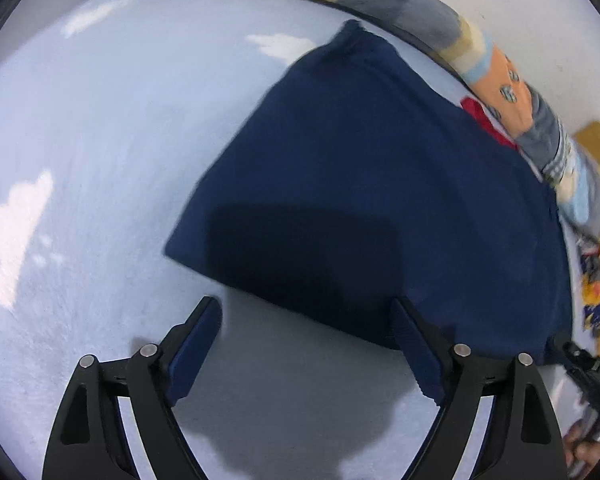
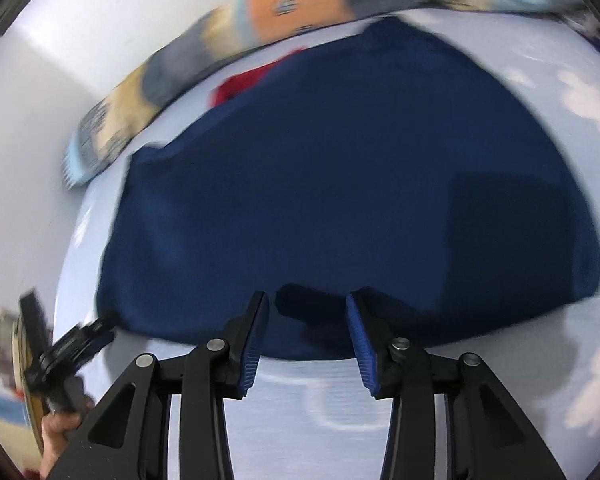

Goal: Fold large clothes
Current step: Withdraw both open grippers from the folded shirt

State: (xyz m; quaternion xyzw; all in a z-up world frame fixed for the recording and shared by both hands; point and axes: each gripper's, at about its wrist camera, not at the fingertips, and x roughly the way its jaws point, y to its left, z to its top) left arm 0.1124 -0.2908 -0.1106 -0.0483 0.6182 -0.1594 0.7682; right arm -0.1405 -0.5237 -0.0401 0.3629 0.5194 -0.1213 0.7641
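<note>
Bright, even light, motion blur (perhaps worse right), fisheye-bent edges.

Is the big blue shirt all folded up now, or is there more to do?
Looks mostly done: the navy garment lies as a flat, tidy block on the cloud-print sheet. Nothing is in hand: the left gripper and right gripper hover at its near edge with jaws open and empty. Maybe one more fold is left. A red garment peeks out behind it, state unclear.
</note>
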